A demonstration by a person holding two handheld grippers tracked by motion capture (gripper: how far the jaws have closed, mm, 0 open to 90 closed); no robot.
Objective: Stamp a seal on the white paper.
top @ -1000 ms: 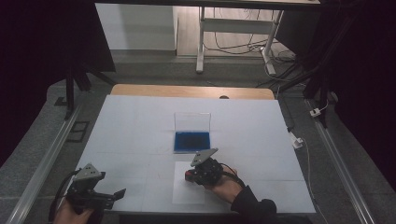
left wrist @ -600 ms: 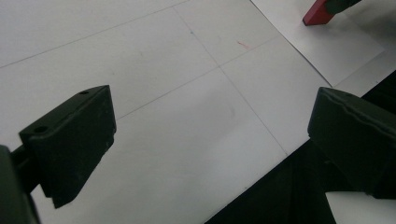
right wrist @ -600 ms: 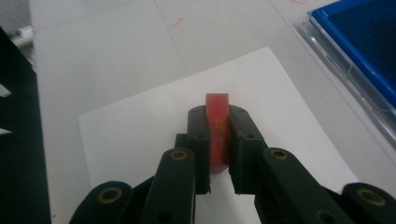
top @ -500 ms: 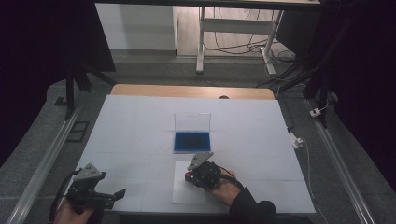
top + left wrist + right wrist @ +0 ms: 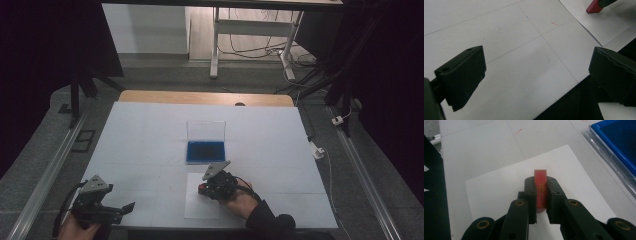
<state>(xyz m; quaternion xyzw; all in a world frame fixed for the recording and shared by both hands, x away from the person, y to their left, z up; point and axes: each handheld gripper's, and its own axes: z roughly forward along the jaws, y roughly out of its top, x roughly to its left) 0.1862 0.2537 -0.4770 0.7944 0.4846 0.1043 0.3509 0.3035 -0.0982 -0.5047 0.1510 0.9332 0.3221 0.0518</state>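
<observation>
Red block sits pinched in our right gripper over the paper sheet near the table's front edge; our left gripper gapes empty. A slack pinch could tilt it.

The right gripper sits near the middle of the front half of the surface, held by the right hand whose dark-sleeved forearm comes in from the bottom edge, and its fingers are closed tight on a small red block that stands between them. The left gripper rests low at the front left corner, held in the left hand, its fingers spread wide apart with nothing between them.
</observation>
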